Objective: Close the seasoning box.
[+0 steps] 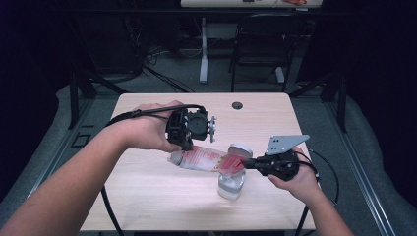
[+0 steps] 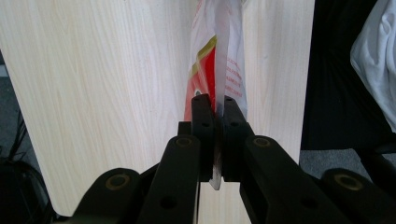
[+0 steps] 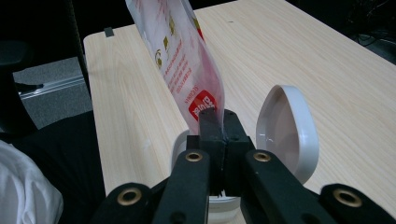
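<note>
Count: one red-and-white pouch [image 1: 204,160], one clear jar [image 1: 231,184] with hinged white lid [image 1: 240,149], one counter [image 1: 147,196].
Pouch: held level above the counter's middle, its right end over the jar.
Left gripper [image 1: 189,145]: fingers [image 2: 203,122] clamped narrow on the pouch's left edge.
Right gripper [image 1: 246,164]: fingers [image 3: 208,135] pinched on its right end.
Right gripper view: lid's hollow underside, standing open.
High view: both hands, the jar's body.

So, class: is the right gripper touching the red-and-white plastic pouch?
Touching. In the right gripper view, the right gripper has its black jaws shut on the lower edge of the red-and-white plastic pouch, with no gap on either side.
</note>
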A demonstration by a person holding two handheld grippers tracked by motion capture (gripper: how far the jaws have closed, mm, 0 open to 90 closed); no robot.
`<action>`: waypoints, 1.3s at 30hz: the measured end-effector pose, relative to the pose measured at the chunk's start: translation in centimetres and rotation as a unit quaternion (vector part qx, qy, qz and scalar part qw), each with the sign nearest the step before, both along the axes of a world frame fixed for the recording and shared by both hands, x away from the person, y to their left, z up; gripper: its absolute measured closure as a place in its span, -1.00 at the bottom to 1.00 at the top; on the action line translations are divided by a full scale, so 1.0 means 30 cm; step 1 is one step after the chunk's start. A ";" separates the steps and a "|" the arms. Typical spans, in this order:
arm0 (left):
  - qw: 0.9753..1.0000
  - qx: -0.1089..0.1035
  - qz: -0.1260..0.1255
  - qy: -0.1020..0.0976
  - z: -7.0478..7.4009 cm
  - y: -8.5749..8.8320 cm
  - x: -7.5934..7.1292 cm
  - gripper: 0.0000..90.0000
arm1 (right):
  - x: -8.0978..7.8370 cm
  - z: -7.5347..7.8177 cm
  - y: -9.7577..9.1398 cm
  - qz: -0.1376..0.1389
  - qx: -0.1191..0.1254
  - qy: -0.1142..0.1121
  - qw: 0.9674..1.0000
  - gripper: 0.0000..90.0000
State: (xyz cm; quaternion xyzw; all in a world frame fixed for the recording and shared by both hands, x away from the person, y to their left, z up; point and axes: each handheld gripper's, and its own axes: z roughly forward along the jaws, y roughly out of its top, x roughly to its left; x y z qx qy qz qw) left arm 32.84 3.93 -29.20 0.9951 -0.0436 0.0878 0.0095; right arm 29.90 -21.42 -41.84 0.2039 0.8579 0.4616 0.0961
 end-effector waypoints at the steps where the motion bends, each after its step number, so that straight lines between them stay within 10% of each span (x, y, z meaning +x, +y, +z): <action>1: 1.000 0.000 0.000 0.000 0.000 0.000 0.000 0.94 | 0.000 0.000 0.000 -0.001 -0.001 -0.001 1.000 1.00; 39: 1.000 0.001 -0.003 -0.004 0.014 -0.014 -0.003 0.94 | 0.005 -0.018 -0.002 -0.001 0.001 0.006 1.000 1.00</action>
